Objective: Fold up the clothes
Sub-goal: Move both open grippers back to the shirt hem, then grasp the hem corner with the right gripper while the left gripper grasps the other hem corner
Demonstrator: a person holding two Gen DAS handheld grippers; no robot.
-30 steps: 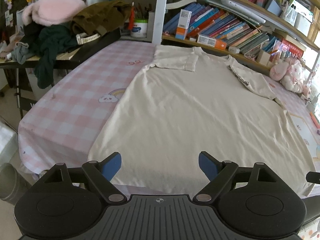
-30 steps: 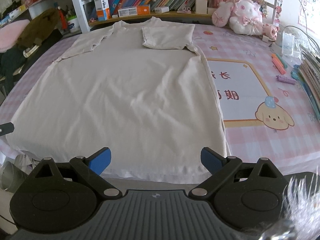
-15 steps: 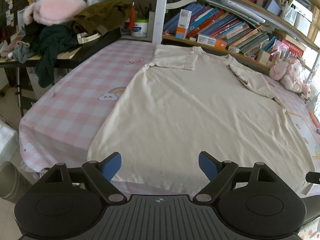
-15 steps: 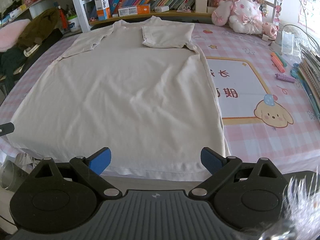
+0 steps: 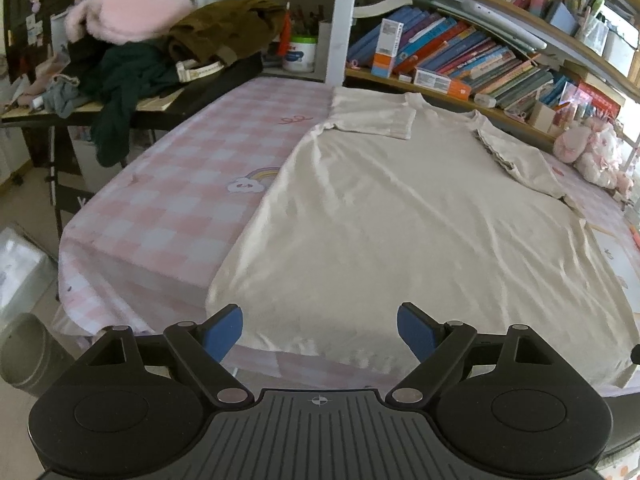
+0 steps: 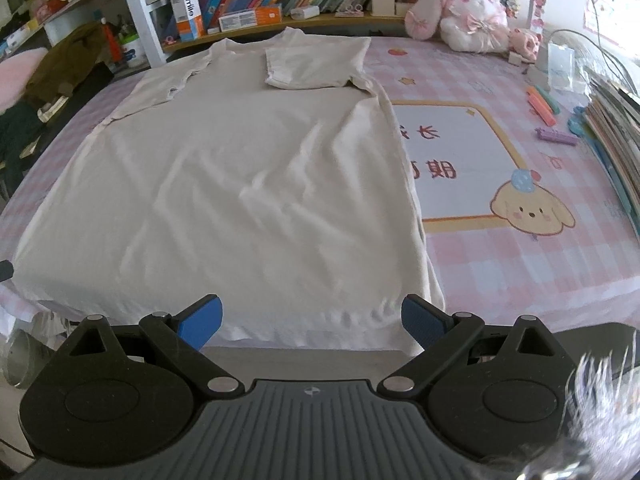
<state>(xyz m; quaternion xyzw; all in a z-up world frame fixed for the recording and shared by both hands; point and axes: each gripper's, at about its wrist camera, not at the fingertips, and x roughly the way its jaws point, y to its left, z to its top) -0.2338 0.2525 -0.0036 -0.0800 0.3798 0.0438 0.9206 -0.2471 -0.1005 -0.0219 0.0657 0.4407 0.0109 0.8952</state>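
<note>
Here's the cream T-shirt [image 5: 420, 216], spread flat across the pink checked desk [image 5: 192, 184], collar toward the bookshelf [image 5: 460, 64] and hem at the near edge. Both sleeves are turned in: the one on the left side of the desk lies folded over the chest [image 5: 372, 116], the other likewise [image 6: 316, 62] in the right wrist view. The body is still at full length, with soft wrinkles running through the middle.

The left gripper [image 5: 320, 330] hangs just off the hem near the shirt's left corner, fingers spread wide and gripping nothing. The right gripper [image 6: 312, 320] sits over the hem toward the right corner, fingers also wide apart and empty.

My read: sleeves in, body not yet doubled over, so a lengthwise fold fits as the step in hand. That would call for each pair of fingers to pinch the hem near its corner, both layers together, and carry it level toward the collar.

Edges now. The hem droops slightly over the desk's front lip, which gives the fingers a way under it. On the left there's plenty of bare checked cloth. The right is tighter: a printed mat with a puppy [image 6: 472, 160] lies just beside the shirt's side seam, markers [image 6: 544, 108] and stacked books [image 6: 612, 136] farther out, plush toys [image 6: 472, 20] near the far corner. Over the shirt itself, the way is open.
</note>
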